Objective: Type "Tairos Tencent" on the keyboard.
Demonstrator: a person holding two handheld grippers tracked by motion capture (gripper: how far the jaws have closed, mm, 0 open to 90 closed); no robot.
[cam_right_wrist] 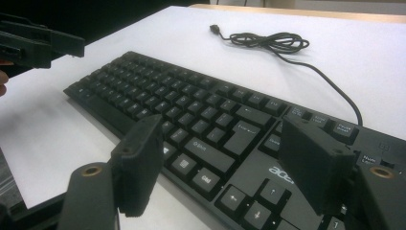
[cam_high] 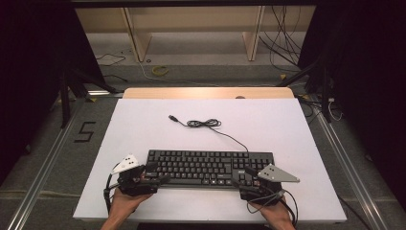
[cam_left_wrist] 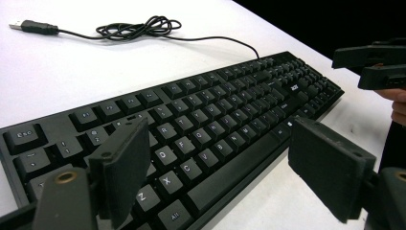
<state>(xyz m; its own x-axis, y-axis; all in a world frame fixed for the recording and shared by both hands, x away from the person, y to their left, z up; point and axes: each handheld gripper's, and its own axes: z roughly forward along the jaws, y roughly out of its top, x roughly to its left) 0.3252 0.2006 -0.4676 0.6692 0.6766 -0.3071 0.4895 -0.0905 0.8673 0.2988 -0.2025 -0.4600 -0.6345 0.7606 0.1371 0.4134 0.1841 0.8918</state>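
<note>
Keyboard (cam_high: 209,167) lies on the white desk (cam_high: 143,129), its coiled cable (cam_high: 203,123) just behind it, while left gripper (cam_high: 152,180) and right gripper (cam_high: 245,175) hover at its ends, fingers apart, seemingly poised to clamp and lift together.

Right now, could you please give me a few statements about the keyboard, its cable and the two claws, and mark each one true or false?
1. The keyboard lies flat on the white table. True.
2. The USB plug is plugged into a socket. False: it lies loose on the table.
3. Part of the cable is bunched in a loose coil. True.
4. The left claw is shut on the keyboard. False: its jaws stand apart above the keys.
5. The right claw is open above the keyboard's right end. True.
6. The keyboard is white. False: it is black.
</note>
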